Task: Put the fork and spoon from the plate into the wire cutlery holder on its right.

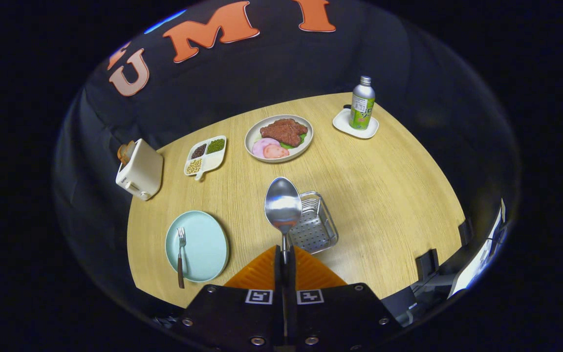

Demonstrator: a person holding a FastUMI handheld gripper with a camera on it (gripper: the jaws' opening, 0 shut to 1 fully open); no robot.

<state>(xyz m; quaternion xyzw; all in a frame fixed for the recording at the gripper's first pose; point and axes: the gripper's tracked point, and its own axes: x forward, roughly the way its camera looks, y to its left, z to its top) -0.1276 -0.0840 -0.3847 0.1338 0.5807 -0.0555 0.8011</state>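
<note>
The tongs [284, 254] are clamped on the thin handle of a shiny metal spoon [283, 205], bowl pointing up and away, held above the light wooden desk [384, 195]. Just behind and right of the spoon sits the silver wire cutlery holder [316, 226]. The metal fork with a brown handle [180, 254] is on the round pale-blue plate [205, 244], left of the tongs. Further back: a plate of meat [279, 138], a divided white dish of beans [205, 155], a white toaster [140, 169] and 1 green bottle [362, 103].
</note>
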